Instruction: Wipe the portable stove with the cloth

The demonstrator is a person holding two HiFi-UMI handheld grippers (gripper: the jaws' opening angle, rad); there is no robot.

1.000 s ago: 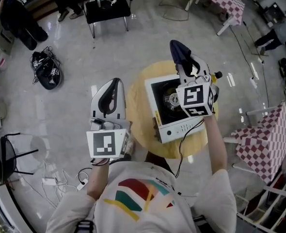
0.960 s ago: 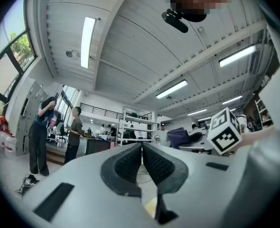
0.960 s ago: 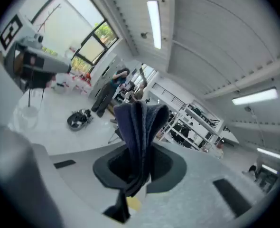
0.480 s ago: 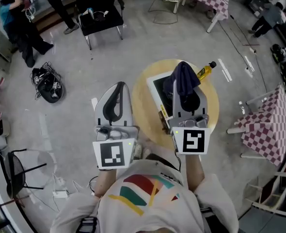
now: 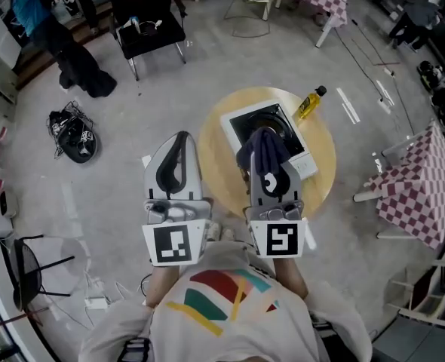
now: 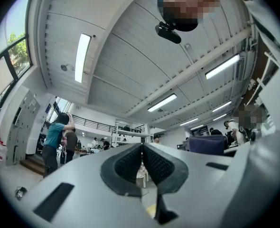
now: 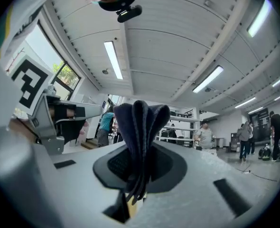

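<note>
As right gripper (image 5: 267,170) clamps cloth (image 5: 262,149), apparently above stove (image 5: 237,125) just ahead, lower flat; left gripper (image 5: 179,140) closed, empty.

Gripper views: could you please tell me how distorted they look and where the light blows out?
Left gripper view: strong fisheye, ceiling beams bow, corners go black, and the strip light is blown white. Right gripper view: same fisheye, with a bright window at left; the cloth is sharp and dark. Head view: even light, with soft glare on the floor.
</note>
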